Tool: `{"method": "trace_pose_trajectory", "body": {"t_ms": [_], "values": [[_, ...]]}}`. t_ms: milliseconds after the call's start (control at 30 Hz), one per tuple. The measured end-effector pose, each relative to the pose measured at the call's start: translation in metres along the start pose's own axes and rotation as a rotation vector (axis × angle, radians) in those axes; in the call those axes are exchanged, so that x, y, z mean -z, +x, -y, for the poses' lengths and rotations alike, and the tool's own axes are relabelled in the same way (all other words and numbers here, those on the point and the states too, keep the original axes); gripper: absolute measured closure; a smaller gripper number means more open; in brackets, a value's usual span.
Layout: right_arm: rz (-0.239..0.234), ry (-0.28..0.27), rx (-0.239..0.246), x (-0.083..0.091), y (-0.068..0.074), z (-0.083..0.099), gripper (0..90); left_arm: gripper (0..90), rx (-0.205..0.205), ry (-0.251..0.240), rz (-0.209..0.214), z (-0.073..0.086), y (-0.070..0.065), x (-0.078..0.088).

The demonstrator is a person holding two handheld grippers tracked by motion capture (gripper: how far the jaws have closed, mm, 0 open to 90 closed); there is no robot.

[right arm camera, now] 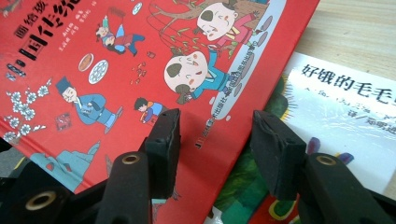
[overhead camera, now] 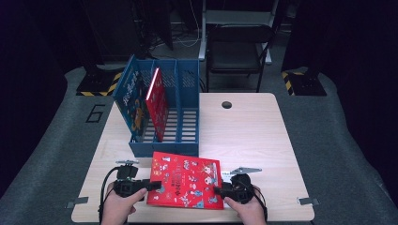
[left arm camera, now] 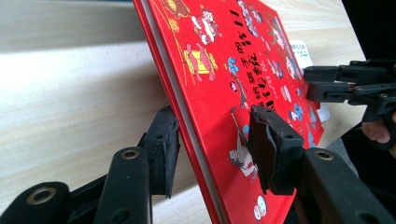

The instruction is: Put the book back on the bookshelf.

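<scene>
A dark room surrounds a pale wooden worktop [overhead camera: 244, 136], with a folding chair [overhead camera: 237, 44] behind it and a "6" marked on the grey floor [overhead camera: 95, 114]. A blue file rack [overhead camera: 162, 110] stands at the worktop's back left, a red book [overhead camera: 157, 103] and another with a blue cover already upright in its slots.

The red picture book [overhead camera: 186, 180] lies at the near edge, on top of a second book [right arm camera: 336, 121] with a white and green cover. The left gripper [left arm camera: 212, 149] straddles the book's left edge, which is tilted up off the wood; its fingers [left arm camera: 271, 149] stand one under and one over the cover, about half open, and I cannot tell whether the pads press yet. The right gripper [right arm camera: 215, 149] has its fingers wide apart over the book's lower right corner, holding nothing.

To do the lift well, I would close the left fingers squarely on the edge before raising further (a hardback slips easily from a corner grip), and use the right to steady the far side while leaving the lower book behind.

The red cover carries Chinese characters, too slanted to read surely; the lower book's title reads "好饿的毛毛".
</scene>
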State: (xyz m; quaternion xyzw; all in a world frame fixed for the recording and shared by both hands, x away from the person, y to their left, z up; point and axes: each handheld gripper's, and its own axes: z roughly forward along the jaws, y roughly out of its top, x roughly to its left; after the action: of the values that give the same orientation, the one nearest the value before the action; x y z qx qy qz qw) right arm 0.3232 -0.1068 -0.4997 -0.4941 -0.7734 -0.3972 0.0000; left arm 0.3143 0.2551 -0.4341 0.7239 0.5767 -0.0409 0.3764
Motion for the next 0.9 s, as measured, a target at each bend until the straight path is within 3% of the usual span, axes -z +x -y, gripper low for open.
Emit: {"method": "trace_pose_trajectory", "body": {"t_ms": [433, 467, 533, 600, 667, 700, 833, 900], "values": [[0.003, -0.011, 0.017, 0.000, 0.005, -0.003, 55.3, 57.5, -0.047, 0.026, -0.010, -0.018, -0.015, 0.014], [-0.060, -0.031, 0.025, 0.000, 0.008, -0.004, 61.3, 58.6, -0.042, 0.022, 0.004, -0.020, -0.018, 0.016], [-0.047, -0.033, 0.042, -0.001, 0.012, -0.005, 63.3, 58.9, -0.030, 0.025, 0.004, -0.021, -0.020, 0.016], [-0.034, -0.045, 0.100, -0.003, 0.024, -0.006, 68.0, 58.3, -0.059, 0.042, -0.028, -0.022, -0.020, 0.015], [-0.045, -0.048, 0.095, -0.004, 0.023, -0.006, 69.4, 58.5, -0.048, 0.040, -0.030, -0.021, -0.017, 0.013], [-0.048, -0.053, 0.085, -0.004, 0.021, -0.005, 72.6, 58.7, -0.019, 0.024, -0.014, -0.019, -0.014, 0.011], [-0.029, -0.056, 0.106, -0.004, 0.022, -0.004, 73.9, 58.6, -0.004, 0.027, -0.010, -0.018, -0.012, 0.011], [-0.030, -0.055, 0.094, -0.004, 0.022, -0.004, 74.3, 58.6, -0.005, 0.031, -0.006, -0.017, -0.012, 0.011]]}}
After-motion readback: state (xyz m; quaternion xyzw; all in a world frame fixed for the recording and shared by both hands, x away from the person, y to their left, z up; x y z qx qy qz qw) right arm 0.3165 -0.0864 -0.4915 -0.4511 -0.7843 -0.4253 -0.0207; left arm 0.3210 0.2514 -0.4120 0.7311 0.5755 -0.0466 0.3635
